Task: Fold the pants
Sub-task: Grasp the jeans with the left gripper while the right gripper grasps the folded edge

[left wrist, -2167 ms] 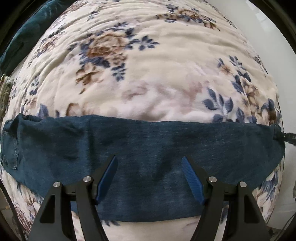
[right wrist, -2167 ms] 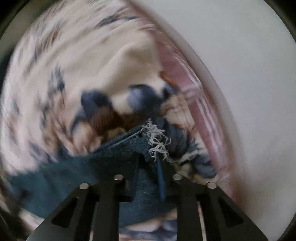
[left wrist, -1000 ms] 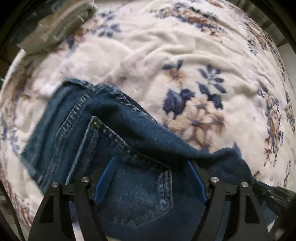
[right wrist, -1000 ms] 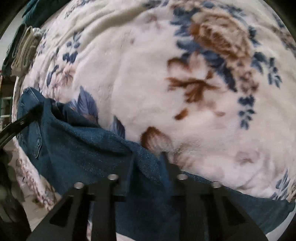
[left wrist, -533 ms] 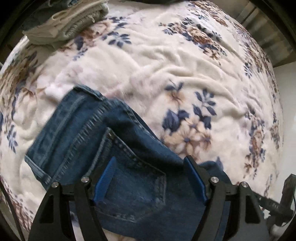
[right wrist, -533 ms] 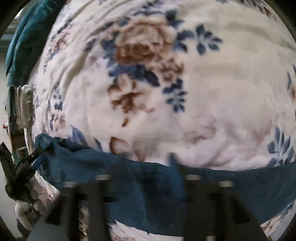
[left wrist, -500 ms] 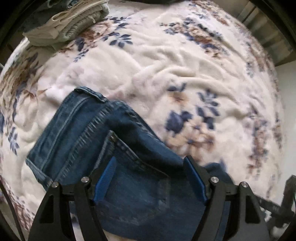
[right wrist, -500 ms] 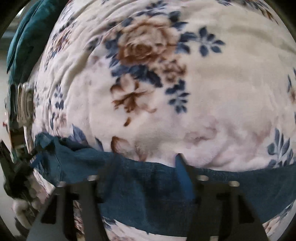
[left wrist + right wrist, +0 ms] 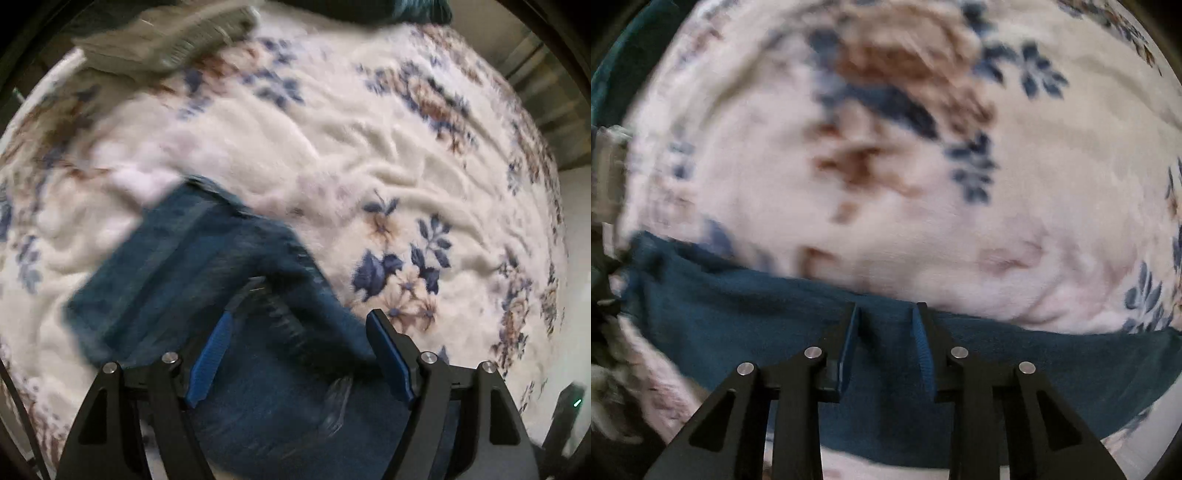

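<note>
Dark blue jeans (image 9: 192, 266) lie on a cream floral blanket (image 9: 369, 155). In the left wrist view the waist end with a back pocket lies under my left gripper (image 9: 301, 325), which is open and hovers over the denim. In the right wrist view the pants (image 9: 738, 325) stretch as a flat band across the lower frame. My right gripper (image 9: 886, 317) is partly open just above that band, with nothing between its blue pads. Both views are blurred by motion.
A folded grey-beige garment (image 9: 173, 33) lies at the far left corner of the blanket, with dark teal fabric (image 9: 388, 9) beyond it. The other gripper's black body (image 9: 565, 417) shows at the lower right. Teal fabric (image 9: 617, 74) edges the blanket on the left.
My right gripper's jaws have narrowed from wide open to partly open over the leg band. My left gripper has shifted slightly over the waist end; the jeans look unmoved.
</note>
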